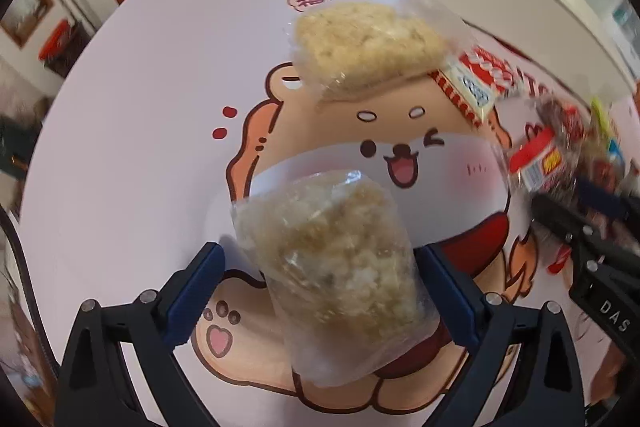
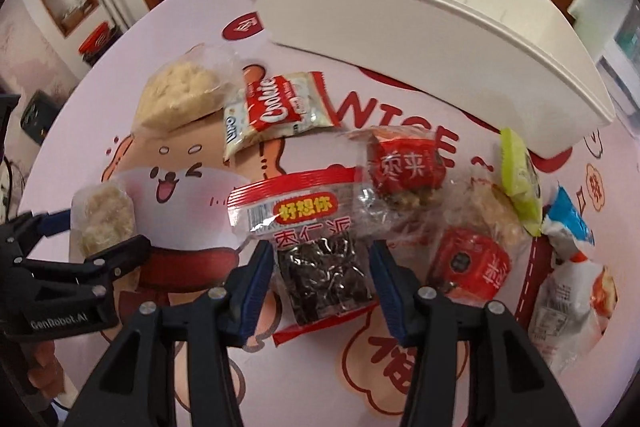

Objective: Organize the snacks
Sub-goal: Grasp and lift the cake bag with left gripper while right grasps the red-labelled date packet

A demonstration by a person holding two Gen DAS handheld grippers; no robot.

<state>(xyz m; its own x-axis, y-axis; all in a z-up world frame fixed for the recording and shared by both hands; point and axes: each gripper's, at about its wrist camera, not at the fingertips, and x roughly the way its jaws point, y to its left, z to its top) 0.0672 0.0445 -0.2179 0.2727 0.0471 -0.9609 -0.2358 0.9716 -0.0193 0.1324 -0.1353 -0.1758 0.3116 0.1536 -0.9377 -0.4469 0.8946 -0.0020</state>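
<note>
A clear packet of pale puffed-rice snack (image 1: pixel 332 267) lies on the cartoon-print table cover. My left gripper (image 1: pixel 320 251) straddles it from above, open, its blue pads just off the packet's sides. The right wrist view shows that same left gripper (image 2: pixel 102 231) at the left, around the packet (image 2: pixel 106 219). My right gripper (image 2: pixel 319 247) stands open over a clear red-edged packet of dark jujube snack (image 2: pixel 324 267), which lies flat between its pads. In the left wrist view the right gripper (image 1: pixel 576 203) is blurred at the right edge. A white bin (image 2: pixel 440 27) stands behind the snacks.
A second puffed-rice packet (image 2: pixel 180 95) and a red-and-white cookie packet (image 2: pixel 280 107) lie behind the grippers. Red packets (image 2: pixel 404 167), a green one (image 2: pixel 520 179), a blue-and-white one (image 2: pixel 568 223) and a white one (image 2: pixel 568 307) crowd the right side. Glass jars stand at the far table edge.
</note>
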